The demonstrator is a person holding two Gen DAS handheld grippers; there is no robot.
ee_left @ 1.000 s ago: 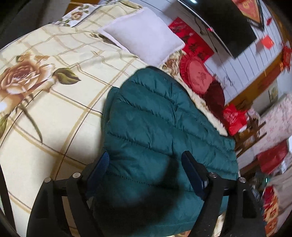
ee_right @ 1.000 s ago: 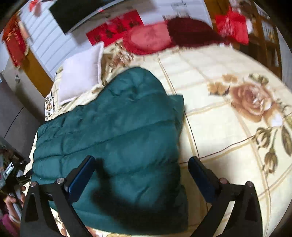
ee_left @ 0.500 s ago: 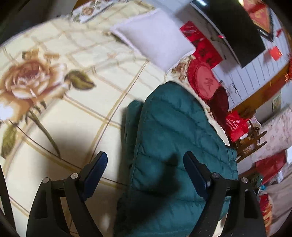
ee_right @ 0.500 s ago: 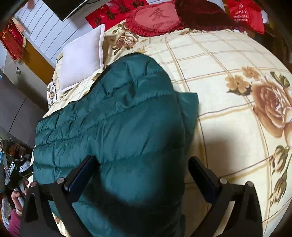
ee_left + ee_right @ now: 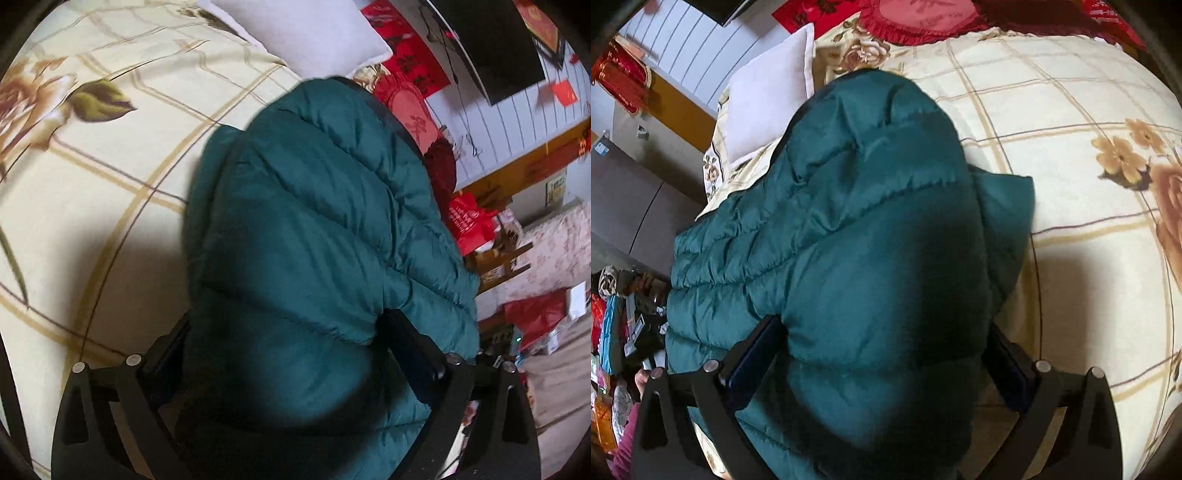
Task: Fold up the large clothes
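I have both grippers low over the green quilted jacket [image 5: 317,229], which lies on the bed with the cream flowered bedspread [image 5: 92,206], its far end near the white pillow [image 5: 306,33] and the red cushion [image 5: 410,110]. Half a second ago the left wrist view showed much bedspread between the fingers and the jacket only on the right half; now the jacket fills the whole gap and bulges up between the two fingers. The left gripper [image 5: 288,354] has its jaws spread wide, one finger on each side of a thick fold of the jacket. I cannot tell if the pads really press the cloth or are only beside it.

In the right wrist view it is similar: compared with before, the jacket is closer and bigger, and its near part covers the inner edges of both fingers. The right gripper [image 5: 882,362] is also spread wide, with the padded fold standing between the jaws. The square flap [image 5: 1008,218] on the right edge of the jacket is lying on the bedspread as earlier, only nearer to the camera
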